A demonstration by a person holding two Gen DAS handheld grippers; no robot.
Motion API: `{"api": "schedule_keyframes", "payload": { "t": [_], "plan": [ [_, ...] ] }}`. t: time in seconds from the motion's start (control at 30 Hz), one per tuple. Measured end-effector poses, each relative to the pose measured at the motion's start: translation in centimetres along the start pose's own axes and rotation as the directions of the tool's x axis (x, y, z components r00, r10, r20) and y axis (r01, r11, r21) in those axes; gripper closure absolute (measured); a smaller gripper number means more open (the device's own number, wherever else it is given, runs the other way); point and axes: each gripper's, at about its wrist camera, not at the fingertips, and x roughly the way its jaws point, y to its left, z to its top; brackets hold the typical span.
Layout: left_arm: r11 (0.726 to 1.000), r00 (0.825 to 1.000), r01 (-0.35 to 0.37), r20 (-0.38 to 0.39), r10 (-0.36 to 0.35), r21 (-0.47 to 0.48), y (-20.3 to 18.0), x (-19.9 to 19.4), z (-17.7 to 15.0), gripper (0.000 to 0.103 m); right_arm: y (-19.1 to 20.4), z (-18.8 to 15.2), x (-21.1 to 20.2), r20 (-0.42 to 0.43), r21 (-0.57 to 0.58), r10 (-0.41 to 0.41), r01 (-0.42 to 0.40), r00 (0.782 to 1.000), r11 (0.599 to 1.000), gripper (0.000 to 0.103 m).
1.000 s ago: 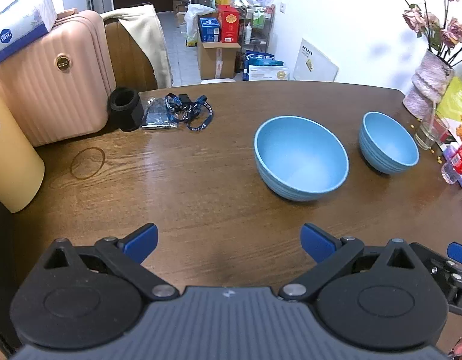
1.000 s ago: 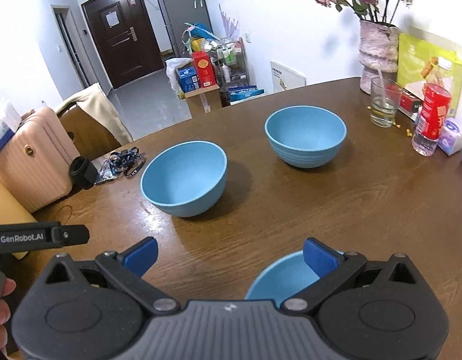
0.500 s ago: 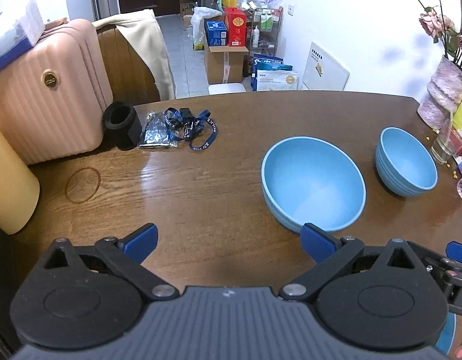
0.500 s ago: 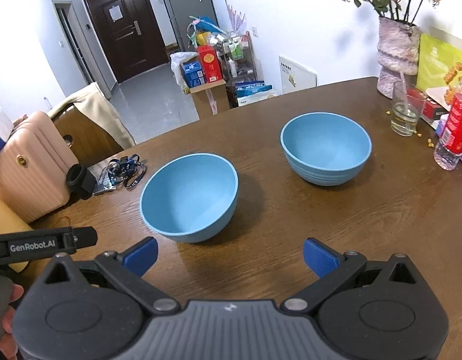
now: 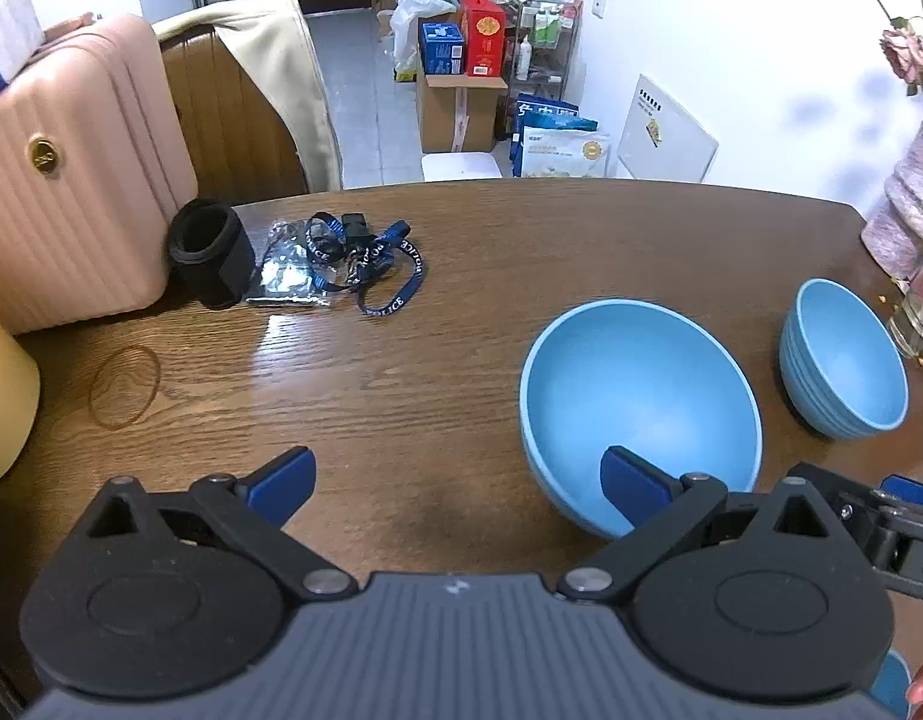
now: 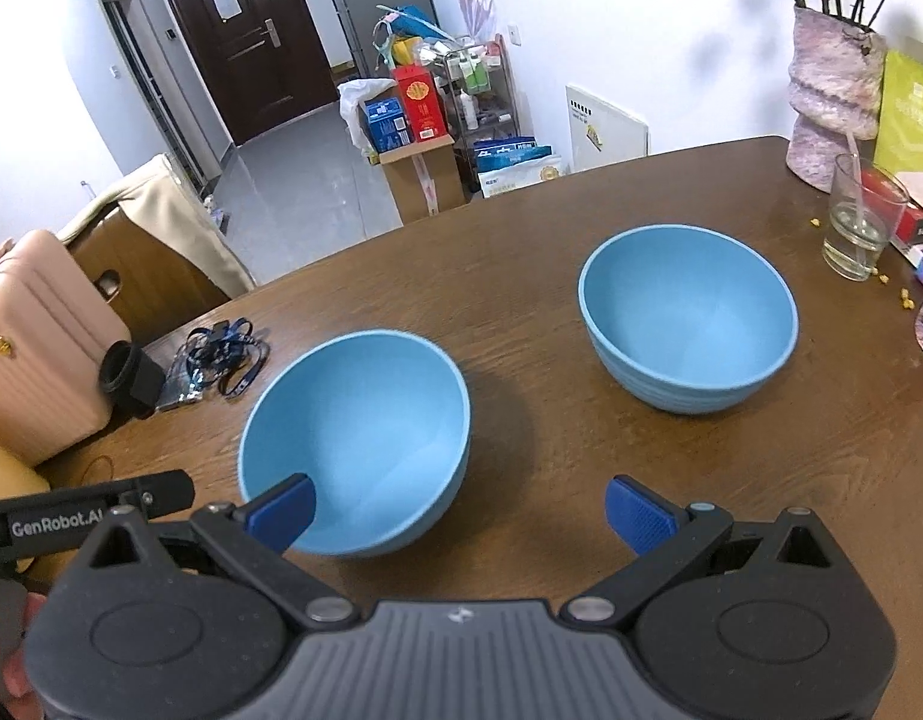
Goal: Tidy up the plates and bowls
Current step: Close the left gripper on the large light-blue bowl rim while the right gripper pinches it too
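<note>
We find the nearer smooth blue bowl [image 6: 354,441] standing upright on the wooden counter [image 6: 551,480], toward its near edge, with the ribbed blue bowl [image 6: 689,318] well apart from it, nearer the right edge. Both sit mouth up and empty, which we judge leaves them ready to be nested one inside the other.

Our right gripper [image 6: 461,510] hangs over the smooth bowl's near side with its jaws spread wide and nothing between them; its left fingertip shows in front of the bowl's rim, though we cannot tell whether it touches. Our left gripper [image 5: 458,477] is likewise spread and empty, its right fingertip showing in front of the same bowl's near wall [image 5: 638,414]. We take it that both are lined up on this bowl, the closest one, for a rim grasp.

The left wrist view alone shows the faint ring mark [image 5: 124,385] on the wood by the left edge, and the blue lanyard [image 5: 371,267] and black cylindrical cup [image 5: 206,246] plainly near the far left corner beside a pink ribbed suitcase [image 5: 65,174]. The right wrist view alone gives us the clear drinking glass [image 6: 860,222] and the mottled pink vase [image 6: 833,90] at the far right corner.
</note>
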Motion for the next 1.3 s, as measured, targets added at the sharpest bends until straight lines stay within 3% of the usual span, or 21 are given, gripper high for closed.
{"api": "schedule_keyframes", "payload": {
  "t": [0.63,0.9,1.07,1.3],
  "plan": [
    [0.998,0.999,-0.016,-0.037,0.014,-0.053,-1.5,5.5,1.7,0.0,-0.8,1.9,6.2,-0.073,-0.076,0.017,-0.022,0.997,0.997,0.004],
    [0.997,0.999,-0.029,-0.04,0.027,-0.065,-1.5,6.5,1.8,0.003,-0.5,2.3,7.7,-0.098,-0.104,0.033,-0.043,0.995,0.994,0.017],
    [0.995,0.997,-0.023,-0.081,0.015,-0.101,-1.2,7.7,1.9,0.023,0.3,2.5,8.8,-0.109,-0.127,0.026,-0.039,0.994,0.991,0.033],
    [0.988,0.992,0.033,-0.115,-0.05,-0.151,-0.5,8.9,1.6,0.069,0.4,2.6,10.0,-0.14,-0.118,0.037,-0.054,0.989,0.992,0.071]
  ]
}}
